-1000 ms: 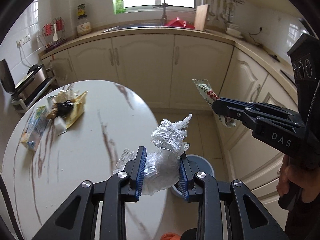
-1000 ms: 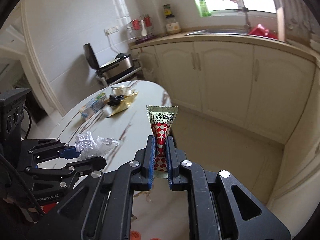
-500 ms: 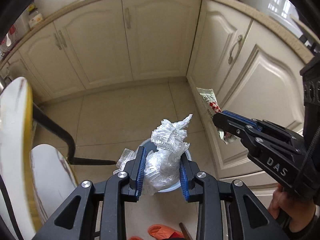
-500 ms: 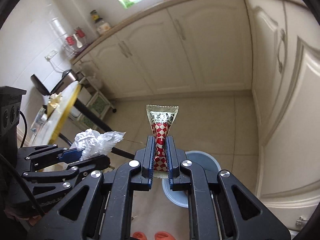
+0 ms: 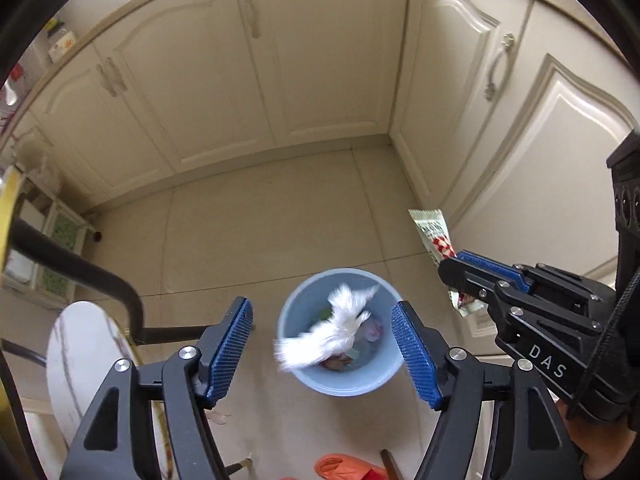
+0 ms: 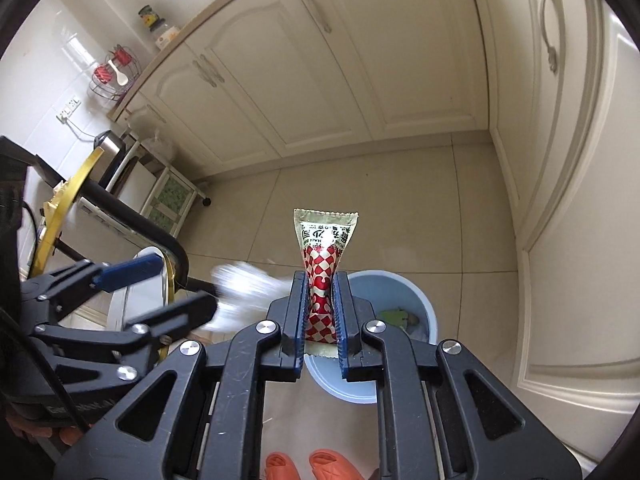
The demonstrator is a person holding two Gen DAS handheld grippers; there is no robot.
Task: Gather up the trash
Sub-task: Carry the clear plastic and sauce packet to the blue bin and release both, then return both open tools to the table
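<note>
Your left gripper (image 5: 322,350) has released the crumpled plastic (image 5: 328,332), now falling into the bin (image 5: 296,376). Your right gripper (image 6: 320,312), at 3 o'clock, clenches the sachet (image 6: 324,256); drop it next.

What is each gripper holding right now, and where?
Left gripper: nothing, open. Right gripper: shut on the sachet, gripped at its lower half.

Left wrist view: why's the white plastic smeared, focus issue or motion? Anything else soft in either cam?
Left wrist: motion blur only; the crumpled plastic streaks over the blue bin between the open left tongs, while cabinets and pads are crisp. Right wrist: same plastic smeared; the checkered sachet in the right tongs is sharp. Both show fisheye bowing and dark corners.
</note>
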